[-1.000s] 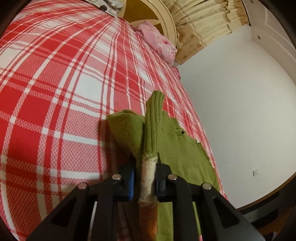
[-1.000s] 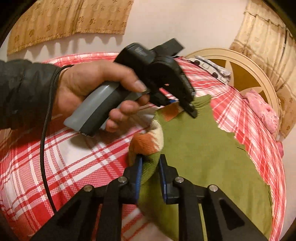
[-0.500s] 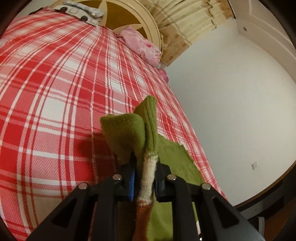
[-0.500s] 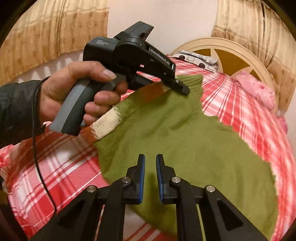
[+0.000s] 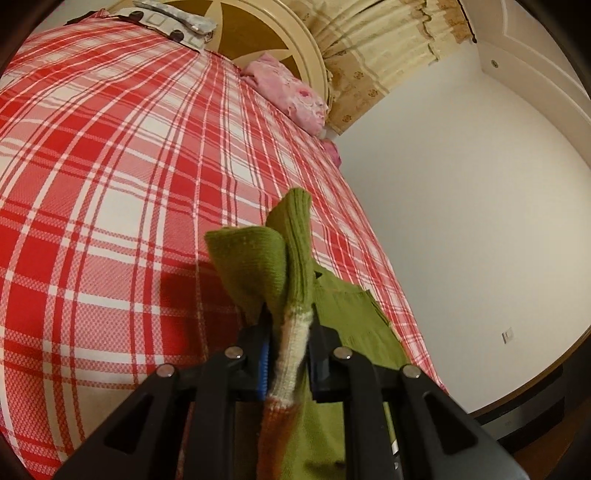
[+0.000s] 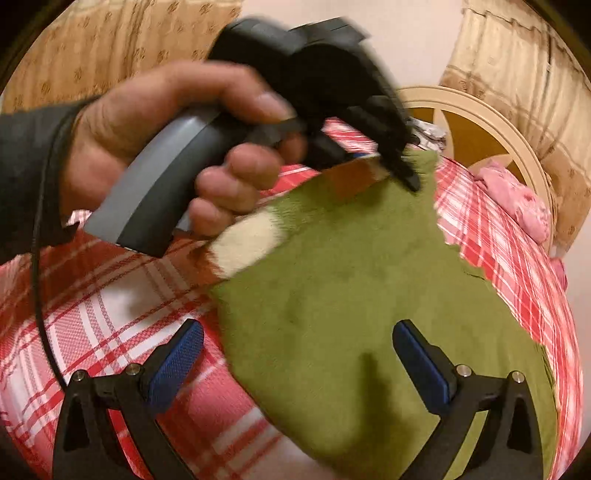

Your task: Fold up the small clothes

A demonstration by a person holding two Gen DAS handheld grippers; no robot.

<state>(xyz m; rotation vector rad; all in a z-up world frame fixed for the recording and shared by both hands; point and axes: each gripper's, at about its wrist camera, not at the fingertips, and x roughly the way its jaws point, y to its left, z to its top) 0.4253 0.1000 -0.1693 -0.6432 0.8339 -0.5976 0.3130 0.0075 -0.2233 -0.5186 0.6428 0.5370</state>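
A small green knit garment (image 6: 351, 295) with an orange and cream striped edge lies partly spread on the red plaid bed. My left gripper (image 5: 288, 328) is shut on that striped edge (image 5: 291, 350), and a green fold sticks up past its fingers. From the right wrist view, a person's hand holds the left gripper (image 6: 402, 173) and lifts the garment's far corner. My right gripper (image 6: 297, 354) is opening, its jaws wide apart over the green cloth, and nothing is pressed between its blue pads (image 6: 177, 362).
The bed cover (image 5: 110, 184) is red and white plaid. A round cream headboard (image 5: 280, 40), a pink pillow (image 5: 291, 92) and a patterned pillow (image 5: 173, 22) lie at the far end. A white wall (image 5: 461, 221) runs along the bed's right side. Curtains (image 6: 517, 74) hang behind.
The right gripper let go of the striped edge, drew back and spread its jaws wide. The left gripper lifted the garment's edge higher, still shut on it.
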